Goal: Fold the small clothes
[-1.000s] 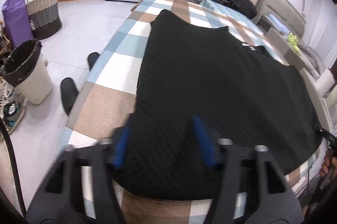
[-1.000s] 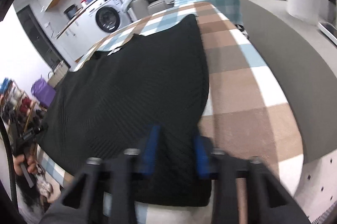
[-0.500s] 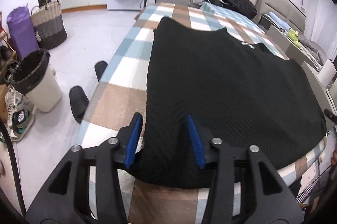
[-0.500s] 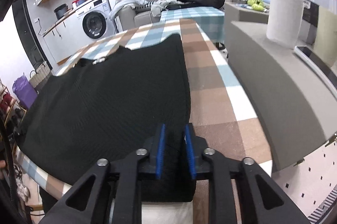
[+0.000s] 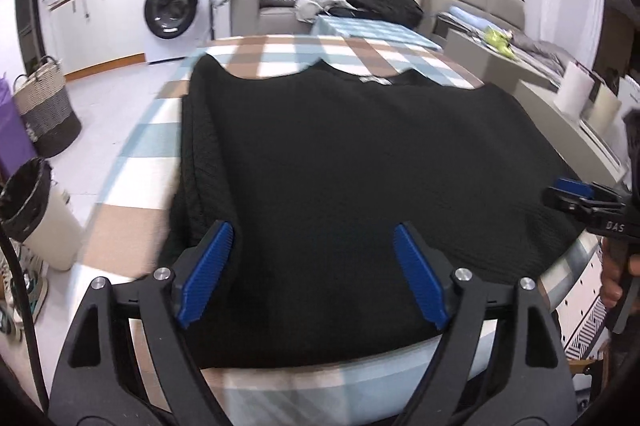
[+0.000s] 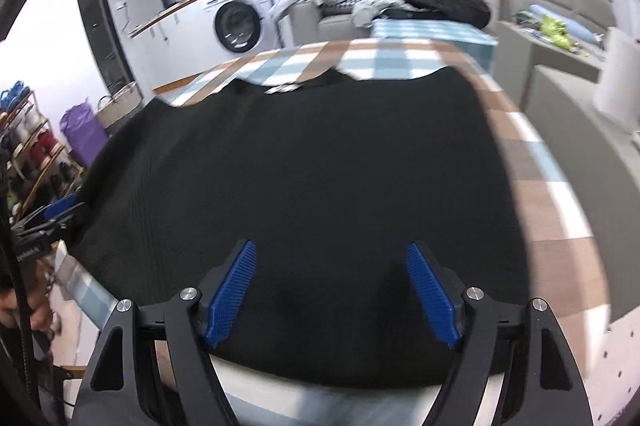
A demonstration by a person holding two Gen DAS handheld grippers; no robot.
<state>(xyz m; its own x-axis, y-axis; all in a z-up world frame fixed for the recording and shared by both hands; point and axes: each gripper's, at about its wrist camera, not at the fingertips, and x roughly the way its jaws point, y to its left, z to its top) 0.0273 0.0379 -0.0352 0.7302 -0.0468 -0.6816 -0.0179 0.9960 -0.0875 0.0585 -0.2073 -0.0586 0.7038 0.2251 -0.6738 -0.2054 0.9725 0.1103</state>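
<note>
- My left tool (image 5: 312, 266) stands wide over the near left part of the black garment (image 5: 360, 166); its jaws have just been opening, and the blue pads grip nothing.
- My right tool (image 6: 332, 290) is wide as well, jaws just opened, above the near right hem.
- The garment lies spread flat on the checked surface (image 5: 280, 50), collar at the far side.

garment (image 5: 360, 162): black (ribbed) | tablecloth (image 5: 280, 52): brown-blue-white check
</note>
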